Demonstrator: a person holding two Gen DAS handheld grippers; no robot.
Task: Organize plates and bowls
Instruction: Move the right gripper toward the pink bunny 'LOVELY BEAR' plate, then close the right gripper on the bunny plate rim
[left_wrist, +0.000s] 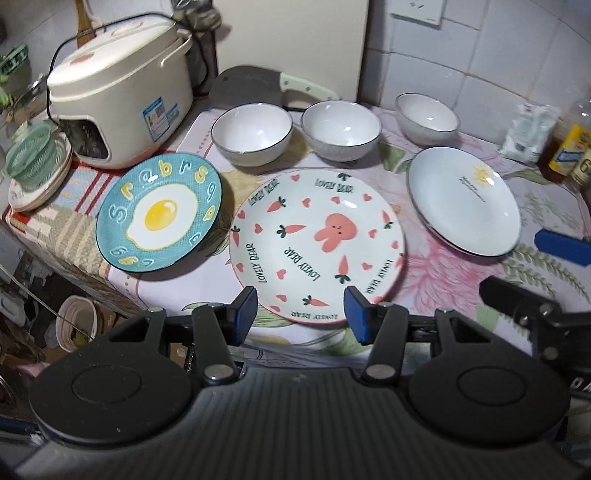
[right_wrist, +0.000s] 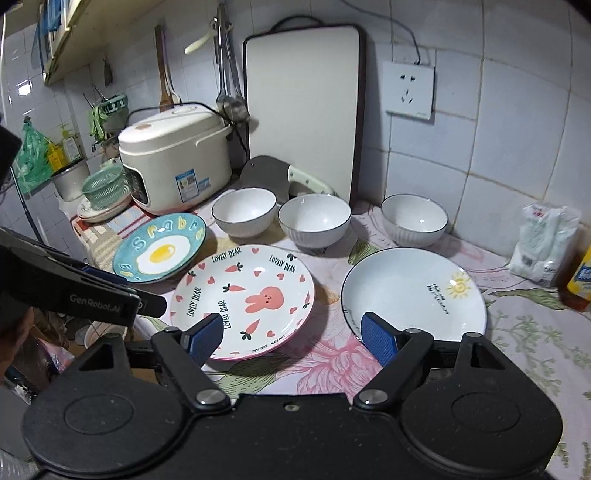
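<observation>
Bottom center of both wrist views, the left gripper (left_wrist: 300, 309) and right gripper (right_wrist: 293, 338) hang unclenched and empty. Judging by this, the rabbit plate (left_wrist: 317, 243) sits near the counter's front edge, so a clumsy nudge could slide it off or into the egg plate (left_wrist: 159, 212).

plates (left_wrist: 317, 243) crowd front, bowls (left_wrist: 341, 129) behind (close-packed)

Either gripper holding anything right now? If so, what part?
Nothing held. Left gripper and right gripper are both open, above the near rim of the rabbit plate, not touching it.

Dim, cool indoor light, strong fisheye bend.
Glare spots inside bowls (left_wrist: 252, 133); soft shadows toward 6 o'clock; edges blurred, corners black.
</observation>
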